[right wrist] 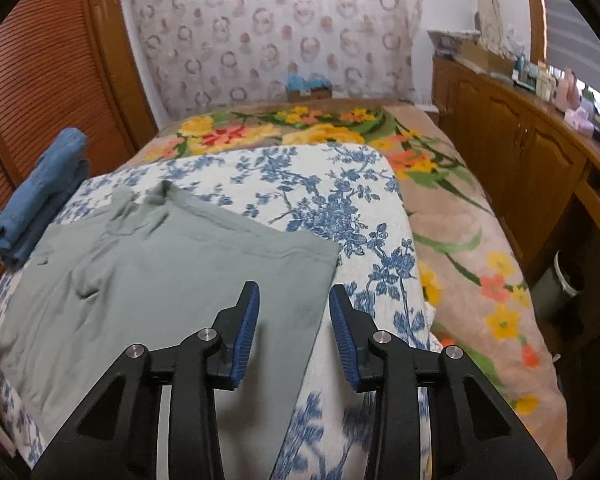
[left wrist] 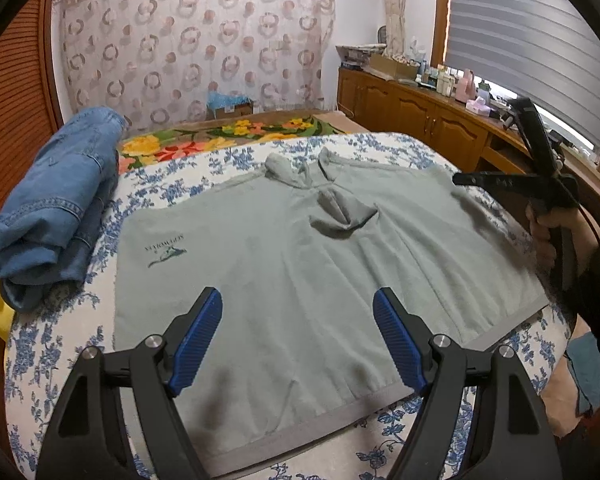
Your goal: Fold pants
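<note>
The left hand-held gripper (left wrist: 298, 336) is hovering with its blue-padded fingers spread wide apart, pinching nothing, just above the near hem of the grey-green pants (left wrist: 320, 264). The right hand-held gripper (right wrist: 294, 336) is likewise holding its fingers spread and empty; it is hanging over the right-hand edge of the pants (right wrist: 172, 280), with one finger above the fabric and the other above the bedcover. In the left wrist view the right hand-held gripper (left wrist: 516, 180) is appearing at the far right side of the garment, held by the person's hand (left wrist: 548, 236).

The pants are lying spread flat on the blue-and-white floral quilt (right wrist: 320, 200), which is covering part of a bed with a flowered blanket (right wrist: 460, 220). A raised pucker of cloth is standing up near the middle of the garment, and the far end is bunching into small folds. A stack of folded blue jeans (left wrist: 48, 208) is resting on the quilt just beside the left edge of the pants.

Judged from this layout, no fold is yet made, and the next step is calling for a grasp at two edges.

Probable faults:
- The central pucker is likely to be trapped inside the fold if it is not smoothed first.
- A finger closing too deep is likely to pinch the quilt together with the pants, dragging both.
- Uneven lifting by the two sides is likely to skew the fold line.
- A sweep to the left is risking contact with the jeans stack.
</note>
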A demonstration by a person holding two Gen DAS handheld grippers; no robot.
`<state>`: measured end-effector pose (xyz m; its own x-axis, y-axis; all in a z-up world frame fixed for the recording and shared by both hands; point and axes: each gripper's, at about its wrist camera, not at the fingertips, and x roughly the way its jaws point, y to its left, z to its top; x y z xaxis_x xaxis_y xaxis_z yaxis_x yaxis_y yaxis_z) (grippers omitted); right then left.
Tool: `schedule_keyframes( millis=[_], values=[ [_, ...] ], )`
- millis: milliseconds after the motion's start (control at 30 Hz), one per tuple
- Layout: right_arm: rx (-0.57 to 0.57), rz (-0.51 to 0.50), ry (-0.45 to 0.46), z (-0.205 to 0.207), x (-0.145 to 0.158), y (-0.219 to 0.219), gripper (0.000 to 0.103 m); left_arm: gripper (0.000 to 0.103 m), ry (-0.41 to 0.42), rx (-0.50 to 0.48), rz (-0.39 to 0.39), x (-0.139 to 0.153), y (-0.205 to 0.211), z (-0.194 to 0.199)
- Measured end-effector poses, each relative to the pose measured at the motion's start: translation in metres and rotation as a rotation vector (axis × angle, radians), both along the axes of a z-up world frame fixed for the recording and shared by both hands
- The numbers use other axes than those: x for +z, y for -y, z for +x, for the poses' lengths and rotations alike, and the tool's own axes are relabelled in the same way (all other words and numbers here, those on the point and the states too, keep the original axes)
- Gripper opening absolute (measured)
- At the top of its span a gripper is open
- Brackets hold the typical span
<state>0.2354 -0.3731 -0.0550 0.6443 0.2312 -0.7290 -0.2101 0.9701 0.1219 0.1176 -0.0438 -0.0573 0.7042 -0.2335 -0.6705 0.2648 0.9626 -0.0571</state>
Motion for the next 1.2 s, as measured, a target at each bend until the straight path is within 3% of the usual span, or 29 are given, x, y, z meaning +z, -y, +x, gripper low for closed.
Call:
schedule_keyframes(
  millis=[133,333,467,633,800,1000,1200],
  values=[
    [-0.009,0.010,-0.026,0.014,-0.007,0.001,0.033,0.079,-0.047,-0.009,-0.004,-0.010,0.001,0.007],
    [0.012,0.017,-0.043,0.019,-0.009,0.000,0.011,0.079,-0.094,-0.015,-0.021,-0.019,0.000,0.011],
    [0.002,0.014,-0.005,0.018,0.000,0.007,0.000,0.079,-0.106,-0.009,-0.016,-0.022,-0.001,0.012],
    [-0.078,-0.002,0.033,0.017,0.010,0.025,0.000,0.079,-0.112,-0.003,-0.005,-0.024,0.000,0.012],
    [-0.068,-0.049,0.049,0.014,0.009,0.019,0.000,0.079,-0.128,-0.002,-0.001,-0.028,0.002,0.014],
    [-0.113,-0.083,0.050,0.016,0.013,0.021,0.000,0.079,-0.131,0.000,0.060,-0.035,0.009,0.014],
    [-0.088,-0.024,0.064,0.004,0.016,0.027,0.000,0.079,-0.116,-0.005,0.059,-0.035,0.008,0.012]
  ],
)
